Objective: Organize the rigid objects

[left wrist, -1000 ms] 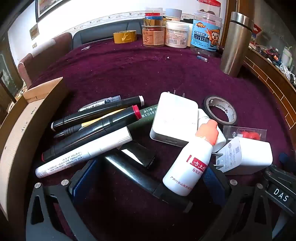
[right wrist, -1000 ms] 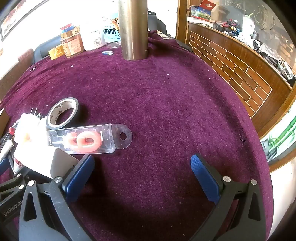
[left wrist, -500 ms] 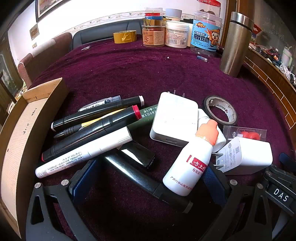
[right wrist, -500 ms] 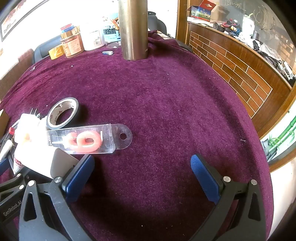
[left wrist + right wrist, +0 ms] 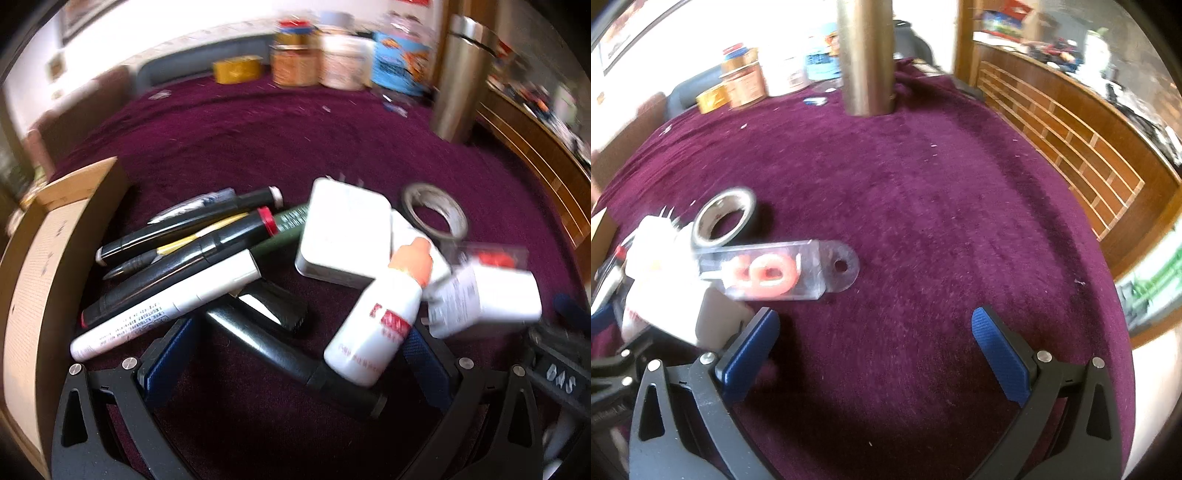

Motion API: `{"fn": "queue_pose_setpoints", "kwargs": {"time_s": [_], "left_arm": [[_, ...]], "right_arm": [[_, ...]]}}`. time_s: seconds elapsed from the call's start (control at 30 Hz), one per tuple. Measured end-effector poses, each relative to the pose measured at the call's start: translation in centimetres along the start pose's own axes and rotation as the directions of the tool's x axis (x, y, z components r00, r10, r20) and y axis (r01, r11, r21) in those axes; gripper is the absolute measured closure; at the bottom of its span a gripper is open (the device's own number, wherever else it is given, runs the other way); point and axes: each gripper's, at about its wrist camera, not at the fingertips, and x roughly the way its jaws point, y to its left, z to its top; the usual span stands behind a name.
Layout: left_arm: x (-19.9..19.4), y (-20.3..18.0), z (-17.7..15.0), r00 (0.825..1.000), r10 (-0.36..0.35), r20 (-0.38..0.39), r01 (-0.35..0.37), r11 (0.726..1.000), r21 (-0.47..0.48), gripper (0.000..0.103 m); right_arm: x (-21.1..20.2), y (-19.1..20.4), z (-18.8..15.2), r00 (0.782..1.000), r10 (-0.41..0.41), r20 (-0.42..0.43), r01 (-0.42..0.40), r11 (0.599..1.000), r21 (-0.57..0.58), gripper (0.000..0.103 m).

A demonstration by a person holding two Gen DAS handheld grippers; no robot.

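Black marker (image 5: 291,354) lying on the bench between the spread, empty jaws of the left gripper (image 5: 299,354), under the leaning glue bottle (image 5: 373,325), which is risking toppling if lifted; right gripper (image 5: 875,343) hovering released beside it.

Your glue bottle (image 5: 373,325) label blurs beyond reading; the steel flask (image 5: 866,55) is cut off at the top edge.

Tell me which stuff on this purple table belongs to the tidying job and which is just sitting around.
For the job: markers and pens, glue bottle, white charger, tape roll, clear packet, cardboard box.

Just sitting: steel flask, jars, yellow tape.
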Motion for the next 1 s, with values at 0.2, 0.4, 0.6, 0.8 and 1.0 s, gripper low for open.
{"fn": "queue_pose_setpoints", "kwargs": {"time_s": [0.2,0.4,0.6,0.8,1.0], "left_arm": [[-1.8,0.4,-2.3,0.995,-0.057,-0.086,0.067,0.990,0.122,0.001],[-2.8,0.2,-3.5,0.999,-0.033,-0.042,0.039,0.988,0.150,0.001],[-4.9,3.1,-3.9,0.993,-0.120,-0.014,0.121,0.990,0.074,0.001],[-9.2,8.5,-3.6,0.984,-0.124,0.127,0.125,0.992,-0.003,0.001],[-8.2,10.0,-1.7,0.991,-0.048,0.126,0.040,0.997,0.063,0.013]], "right_arm": [[-0.7,-0.4,-0.7,0.996,0.067,-0.067,-0.069,0.997,-0.029,0.000],[-0.5,0.3,-0.8,0.996,0.020,-0.084,-0.025,0.998,-0.062,0.000],[-5.8,-0.8,-0.8,0.989,0.014,0.148,-0.014,1.000,-0.003,0.002],[-6.1,-1.6,0.9,0.953,0.156,0.261,-0.188,0.977,0.100,0.002],[-3.5,-2.4,0.2,0.949,0.201,0.245,-0.250,0.950,0.189,0.006]]}}
